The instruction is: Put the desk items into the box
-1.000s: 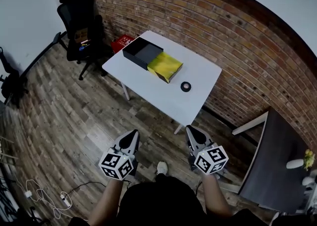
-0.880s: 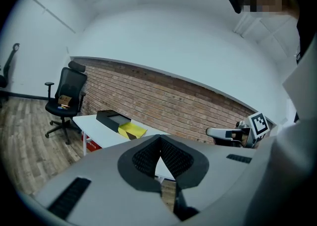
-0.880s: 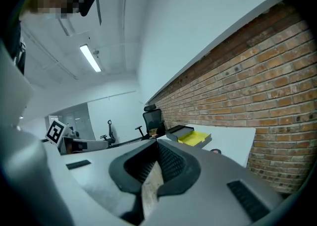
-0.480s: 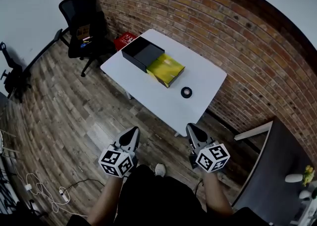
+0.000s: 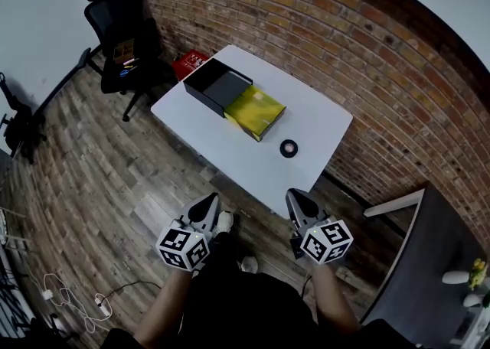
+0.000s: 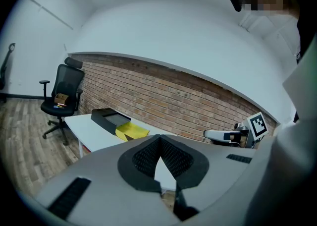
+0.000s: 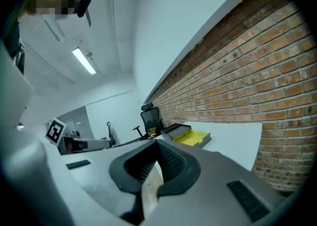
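Note:
A white table [image 5: 306,122] stands ahead by the brick wall. On it lie an open black box [image 5: 217,86], a yellow box [image 5: 255,111] touching its right side, and a small black tape roll [image 5: 289,148]. My left gripper [image 5: 207,203] and right gripper [image 5: 296,198] are held low over the wooden floor, short of the table's near edge, both shut and empty. The left gripper view shows the black box [image 6: 110,119] and the yellow box [image 6: 131,131] beyond its closed jaws. Both boxes, black [image 7: 173,129] and yellow [image 7: 193,137], also appear far off in the right gripper view.
A black office chair [image 5: 122,34] with small items on its seat stands at the far left, and a red object [image 5: 189,63] lies behind the table. A dark desk [image 5: 429,263] is at the right. Cables [image 5: 69,301] trail on the floor at the lower left.
The table has drawn a little closer and shifted slightly in view. A foot has stepped forward between the grippers. Both grippers stay shut in about the same pose.

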The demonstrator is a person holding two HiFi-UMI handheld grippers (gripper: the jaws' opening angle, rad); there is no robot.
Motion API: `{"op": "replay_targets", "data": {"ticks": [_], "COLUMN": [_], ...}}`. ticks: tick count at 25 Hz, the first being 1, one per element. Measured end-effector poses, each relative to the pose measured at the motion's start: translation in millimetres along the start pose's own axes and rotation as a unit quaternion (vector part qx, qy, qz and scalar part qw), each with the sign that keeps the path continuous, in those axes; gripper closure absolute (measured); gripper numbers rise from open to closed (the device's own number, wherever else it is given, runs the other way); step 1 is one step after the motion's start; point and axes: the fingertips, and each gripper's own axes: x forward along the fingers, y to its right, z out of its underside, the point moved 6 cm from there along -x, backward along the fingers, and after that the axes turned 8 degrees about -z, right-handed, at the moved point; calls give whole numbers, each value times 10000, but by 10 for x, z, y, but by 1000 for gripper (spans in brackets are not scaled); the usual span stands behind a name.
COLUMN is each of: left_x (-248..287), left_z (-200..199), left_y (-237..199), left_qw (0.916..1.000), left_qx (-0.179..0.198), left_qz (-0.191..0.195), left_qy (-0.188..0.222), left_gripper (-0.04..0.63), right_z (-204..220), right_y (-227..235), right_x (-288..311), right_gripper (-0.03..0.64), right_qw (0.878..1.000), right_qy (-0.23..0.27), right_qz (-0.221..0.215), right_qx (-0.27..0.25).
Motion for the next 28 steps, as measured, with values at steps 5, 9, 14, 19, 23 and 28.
{"op": "replay_targets", "data": {"ticks": [5, 9, 14, 19, 23, 28], "left_x": [326, 660, 1096, 1519, 1825, 2111], "left_z": [-121, -247, -381, -522, -597, -604], "left_y": [-180, -292, -440, -583, -674, -708], "left_qw": [9998, 9987, 9958, 9902, 9841, 9727], "left_qx": [0, 81, 192, 339, 389, 425], "left_qz": [202, 471, 825, 1226, 1567, 2060], "left_qy": [-60, -150, -361, -584, -745, -981], "left_gripper": [589, 589, 589, 589, 589, 589], "right_z": [-54, -67, -71, -121, -100, -48], "right_y": [176, 338, 509, 679, 818, 904], "right_x": [216, 463, 768, 1025, 1204, 1347], "right_gripper": [597, 597, 597, 597, 597, 597], "right_qw": [9998, 9991, 9976, 9940, 9902, 9845], "right_qy": [-17, -139, -255, -260, -325, -398], "right_qz": [201, 393, 642, 1053, 1356, 1709], "right_qx": [81, -36, -69, -101, -127, -72]}}
